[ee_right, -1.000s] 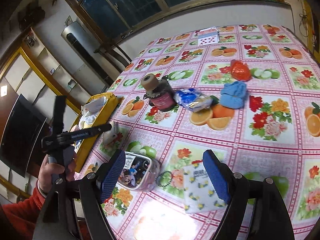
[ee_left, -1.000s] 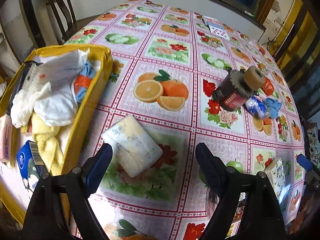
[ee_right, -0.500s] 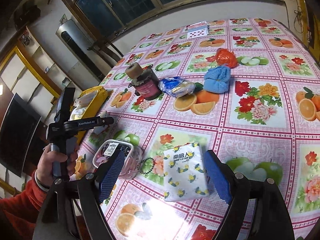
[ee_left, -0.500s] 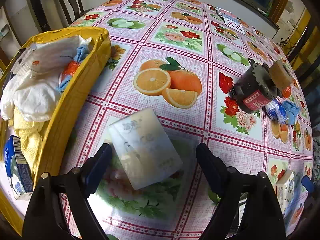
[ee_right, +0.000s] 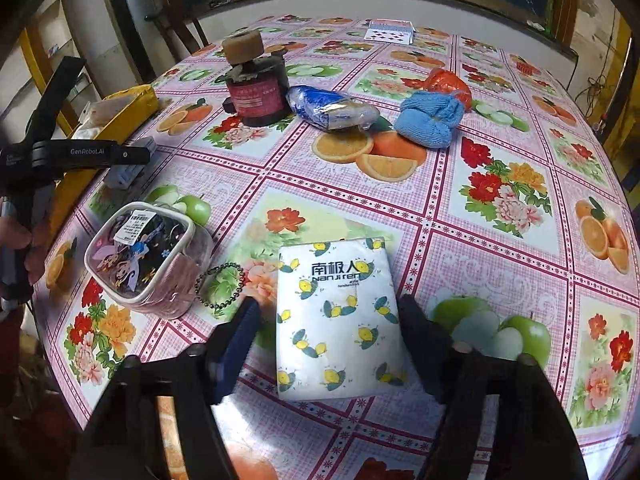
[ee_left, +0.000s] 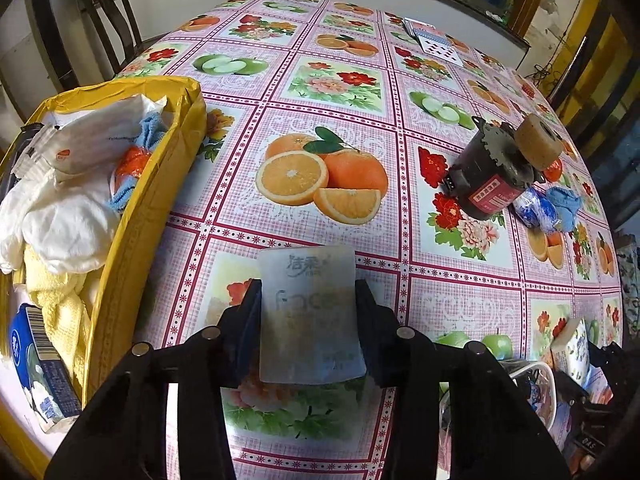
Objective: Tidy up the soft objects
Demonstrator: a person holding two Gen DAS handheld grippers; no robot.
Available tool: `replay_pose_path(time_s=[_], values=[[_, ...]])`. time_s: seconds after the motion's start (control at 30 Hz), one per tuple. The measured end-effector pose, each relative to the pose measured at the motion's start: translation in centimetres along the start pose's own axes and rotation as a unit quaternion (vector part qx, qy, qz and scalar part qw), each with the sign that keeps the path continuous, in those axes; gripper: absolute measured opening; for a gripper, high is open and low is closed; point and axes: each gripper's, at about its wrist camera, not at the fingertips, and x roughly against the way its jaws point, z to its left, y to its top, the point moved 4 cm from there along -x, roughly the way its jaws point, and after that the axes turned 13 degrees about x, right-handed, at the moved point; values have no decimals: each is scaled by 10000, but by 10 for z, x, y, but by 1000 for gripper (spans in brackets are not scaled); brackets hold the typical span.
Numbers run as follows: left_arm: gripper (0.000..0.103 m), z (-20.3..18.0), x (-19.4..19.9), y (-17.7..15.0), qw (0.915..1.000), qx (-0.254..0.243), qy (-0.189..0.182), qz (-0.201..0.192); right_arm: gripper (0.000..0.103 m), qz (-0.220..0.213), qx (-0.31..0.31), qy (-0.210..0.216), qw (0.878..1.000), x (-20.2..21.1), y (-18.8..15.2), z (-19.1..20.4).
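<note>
My left gripper (ee_left: pixel 308 312) is shut on a pale tissue pack (ee_left: pixel 310 280), held flat between its two fingers just above the tablecloth. To its left stands a yellow box (ee_left: pixel 152 200) filled with white and yellow cloths and other tissue packs. My right gripper (ee_right: pixel 330 320) is open and straddles a white tissue pack with bee prints (ee_right: pixel 338 312) that lies on the table; a small gap shows at the left finger. The right wrist view also shows the left gripper (ee_right: pixel 134 158) at the far left, held by a hand.
A blue cloth (ee_right: pixel 430 118), an orange-red bundle (ee_right: pixel 446 82) and a blue-white wrapped pack (ee_right: pixel 332 110) lie mid-table beside a dark jar topped with a tape roll (ee_right: pixel 258 92). A clear pouch of hair ties (ee_right: pixel 144 260) sits left of the bee pack. Playing cards (ee_right: pixel 390 32) lie far back.
My left gripper moved over the pale tissue pack and shut on it. My right gripper came down around the bee pack and its fingers narrowed.
</note>
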Motion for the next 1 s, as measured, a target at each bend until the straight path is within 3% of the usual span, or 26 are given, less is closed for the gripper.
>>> replay_pose_path(time_s=[0.23, 0.4, 0.57, 0.8, 1.0], values=[[41, 3, 23, 0, 9995, -73, -257, -186, 53, -224, -517, 270, 9980, 13, 4, -15], [41, 18, 50, 6, 9984, -165, -347, -422, 53, -605, -418, 493, 9961, 39, 43, 5], [42, 57, 78, 16, 9970, -75, -286, -711, 53, -874, -19, 1074, 9904, 41, 93, 65], [42, 142, 97, 29, 9925, 329, 279, -1148, 53, -945, 620, 1944, 9744, 10, 167, 181], [42, 198, 99, 32, 9874, 680, 624, -1282, 53, -755, 946, 2237, 9671, -33, 214, 263]])
